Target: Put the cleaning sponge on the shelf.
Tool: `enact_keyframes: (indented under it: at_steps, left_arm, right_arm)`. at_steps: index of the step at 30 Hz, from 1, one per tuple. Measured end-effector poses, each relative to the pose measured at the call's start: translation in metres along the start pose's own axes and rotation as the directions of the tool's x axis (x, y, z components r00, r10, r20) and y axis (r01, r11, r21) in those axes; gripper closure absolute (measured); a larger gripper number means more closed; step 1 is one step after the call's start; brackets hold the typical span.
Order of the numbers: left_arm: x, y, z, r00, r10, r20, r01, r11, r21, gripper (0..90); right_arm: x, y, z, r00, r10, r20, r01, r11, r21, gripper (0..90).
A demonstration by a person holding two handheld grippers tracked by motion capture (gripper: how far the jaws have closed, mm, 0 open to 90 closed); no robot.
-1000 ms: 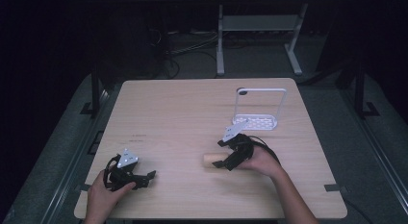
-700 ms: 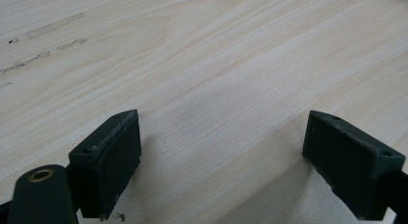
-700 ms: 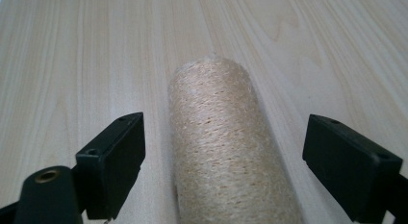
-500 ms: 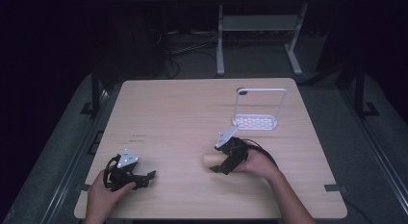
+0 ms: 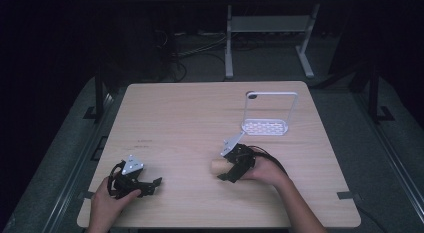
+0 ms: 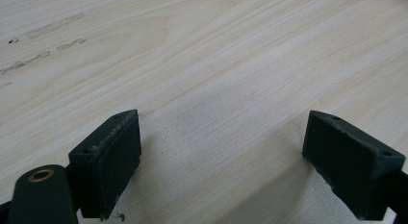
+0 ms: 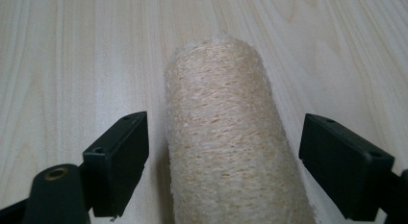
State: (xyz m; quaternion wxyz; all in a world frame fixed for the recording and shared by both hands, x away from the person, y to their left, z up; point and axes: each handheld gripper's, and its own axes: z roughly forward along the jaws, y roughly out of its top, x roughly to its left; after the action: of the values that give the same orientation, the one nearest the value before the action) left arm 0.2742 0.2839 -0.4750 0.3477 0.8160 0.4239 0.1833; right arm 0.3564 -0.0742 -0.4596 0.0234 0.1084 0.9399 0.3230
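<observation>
A tan fibrous loofah roll (image 7: 231, 137) lies flat on the wooden table (image 5: 190, 118); its end (image 5: 216, 166) pokes out left of my right gripper (image 5: 226, 168). That right gripper (image 7: 223, 161) is open, its jaws standing on either side of the roll with gaps on both sides. My left gripper (image 5: 150, 185) rests at the table's front left, held by a hand. In the left gripper view it (image 6: 221, 161) is open, with bare wood between the jaws.
A white wire rack (image 5: 267, 113) with a perforated base stands upright behind my right gripper, toward the back right. Beyond the far table edge a metal stand (image 5: 265, 33) and cables lie on the dark floor.
My right gripper has slid slightly left and toward the front, closer over the loofah roll. The left gripper has stayed where it was.
</observation>
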Motion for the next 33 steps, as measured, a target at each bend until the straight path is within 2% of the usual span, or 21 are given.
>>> enact_keyframes:
  at_steps: [1,12,19,28,33]
  left_arm:
    - [0.0,0.0,0.0,1.0,0.0,0.0,0.0,1.0,0.0,12.8]
    - [0.0,0.0,0.0,1.0,0.0,0.0,0.0,1.0,0.0,12.8]
    - [0.0,0.0,0.0,1.0,0.0,0.0,0.0,1.0,0.0,12.8]
    - [0.0,0.0,0.0,1.0,0.0,0.0,0.0,1.0,0.0,12.8]
    - [0.0,0.0,-0.0001,1.0,0.0,-0.001,0.0,1.0,0.0,12.8]
  right_arm:
    - [-0.0001,-0.0003,-0.0006,1.0,-0.001,-0.002,0.001,1.0,0.003,21.4]
    - [0.0,-0.0011,-0.0012,1.0,0.0,0.004,0.0,1.0,0.014,27.3]
    - [0.0008,-0.0019,-0.0019,1.0,-0.006,0.008,0.005,1.0,0.018,37.0]
    - [0.0014,-0.0018,-0.0045,0.9999,-0.001,0.015,0.001,1.0,0.002,39.6]
    - [0.0027,-0.0028,-0.0079,0.9992,0.031,0.027,-0.031,1.0,0.001,40.1]
